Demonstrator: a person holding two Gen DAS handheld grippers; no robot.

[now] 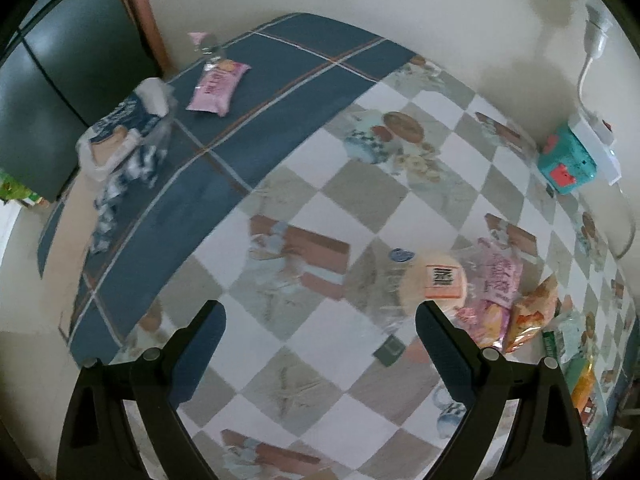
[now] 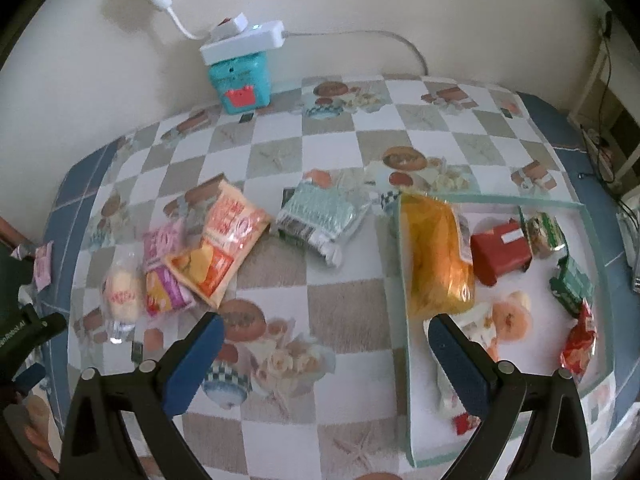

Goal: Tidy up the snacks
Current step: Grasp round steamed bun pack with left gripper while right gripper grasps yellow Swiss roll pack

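Observation:
My left gripper (image 1: 320, 312) is open and empty above the checked tablecloth (image 1: 320, 216). Just ahead to its right lie a round bun in a clear wrapper (image 1: 436, 280), a pink snack pack (image 1: 498, 280) and an orange chip bag (image 1: 532, 316). My right gripper (image 2: 326, 326) is open and empty. In the right wrist view the same bun (image 2: 122, 292), pink pack (image 2: 162, 268) and orange bag (image 2: 224, 240) lie at the left, a teal-wrapped pack (image 2: 320, 216) in the middle. A white tray (image 2: 412, 400) at the right holds a yellow bag (image 2: 436, 256), a red box (image 2: 500, 252) and several small snacks.
A pink packet (image 1: 218, 86) and a blue-white bag (image 1: 120, 132) lie on the blue cloth border at far left. A teal box (image 2: 240, 80) with a white power strip (image 2: 244, 40) stands against the wall. A dark cabinet (image 1: 48, 92) is beyond the table.

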